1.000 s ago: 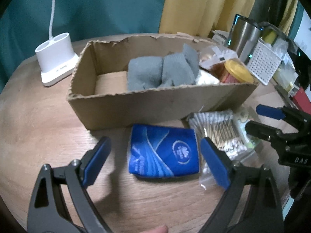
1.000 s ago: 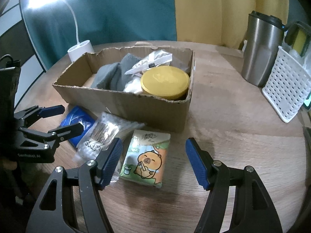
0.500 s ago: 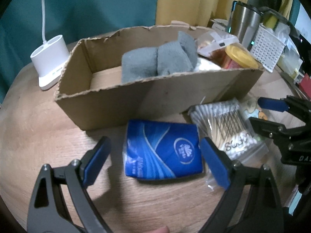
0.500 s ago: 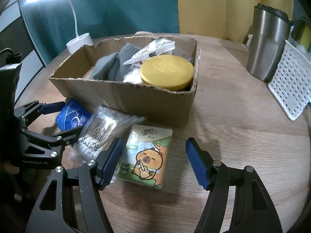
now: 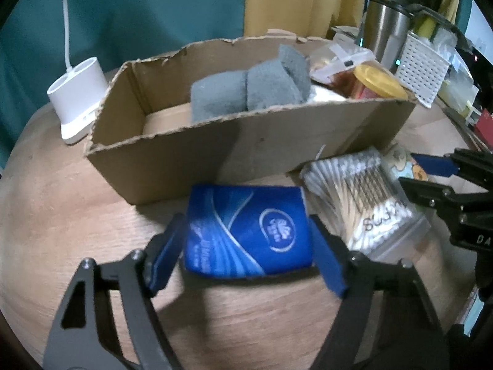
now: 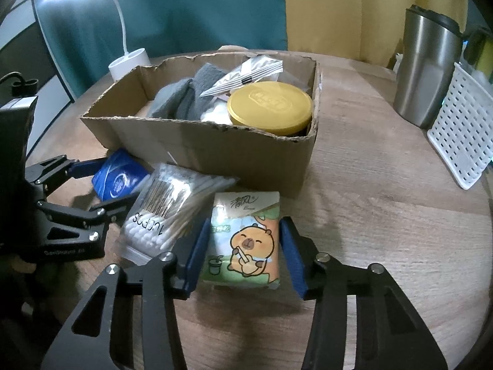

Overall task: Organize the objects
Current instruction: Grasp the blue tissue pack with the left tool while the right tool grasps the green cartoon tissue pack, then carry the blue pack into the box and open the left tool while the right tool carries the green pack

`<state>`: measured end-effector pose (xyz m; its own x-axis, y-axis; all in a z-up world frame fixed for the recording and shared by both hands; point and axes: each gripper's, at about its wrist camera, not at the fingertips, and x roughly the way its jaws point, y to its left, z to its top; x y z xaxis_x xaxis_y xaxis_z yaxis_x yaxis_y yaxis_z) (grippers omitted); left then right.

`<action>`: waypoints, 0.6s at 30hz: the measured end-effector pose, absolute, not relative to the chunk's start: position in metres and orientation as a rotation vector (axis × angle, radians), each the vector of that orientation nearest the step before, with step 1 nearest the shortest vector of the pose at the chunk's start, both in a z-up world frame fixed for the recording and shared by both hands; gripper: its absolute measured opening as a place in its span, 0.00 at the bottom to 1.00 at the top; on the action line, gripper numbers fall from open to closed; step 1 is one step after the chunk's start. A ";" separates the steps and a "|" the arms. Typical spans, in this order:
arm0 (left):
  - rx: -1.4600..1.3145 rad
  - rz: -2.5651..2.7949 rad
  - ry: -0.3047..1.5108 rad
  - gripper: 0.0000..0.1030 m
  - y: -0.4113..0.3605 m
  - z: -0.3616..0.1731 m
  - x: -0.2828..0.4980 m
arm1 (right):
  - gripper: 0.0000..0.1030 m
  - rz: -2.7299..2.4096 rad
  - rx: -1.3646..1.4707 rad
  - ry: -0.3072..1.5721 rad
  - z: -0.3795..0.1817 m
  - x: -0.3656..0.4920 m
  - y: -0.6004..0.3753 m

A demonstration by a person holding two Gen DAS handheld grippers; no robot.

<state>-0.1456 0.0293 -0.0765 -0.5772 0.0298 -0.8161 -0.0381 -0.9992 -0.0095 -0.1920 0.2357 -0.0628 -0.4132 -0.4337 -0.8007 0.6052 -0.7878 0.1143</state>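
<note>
A blue tissue pack [image 5: 249,231] lies on the wooden table in front of a torn cardboard box [image 5: 234,151]. My left gripper [image 5: 248,243] has its blue pads against both sides of the pack. A cartoon tissue pack [image 6: 243,237] lies in front of the box [image 6: 215,151]. My right gripper [image 6: 245,246] has its pads touching both sides of it. A bag of cotton swabs [image 6: 169,206] lies between the two packs and also shows in the left wrist view [image 5: 363,203]. The box holds grey cloths [image 5: 246,89] and a yellow-lidded jar [image 6: 269,106].
A white lamp base [image 5: 77,98] stands left of the box. A steel tumbler [image 6: 428,71] and a white perforated basket [image 6: 462,126] stand at the right. Bare wooden table [image 6: 385,215] lies right of the cartoon pack.
Both grippers moved forward and closed in. The left pads now touch the blue pack's sides, the right pads the cartoon pack's sides. The packs have not lifted.
</note>
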 end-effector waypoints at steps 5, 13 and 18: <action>-1.407 2.755 0.006 0.72 0.031 -0.072 -0.140 | 0.47 -2.204 1.166 0.245 -0.060 -0.190 0.237; -1.344 2.783 -0.027 0.72 0.026 -0.056 -0.133 | 0.47 -2.222 1.144 0.234 -0.050 -0.186 0.244; -1.310 2.806 -0.054 0.72 0.018 -0.047 -0.123 | 0.47 -2.226 1.119 0.230 -0.041 -0.182 0.245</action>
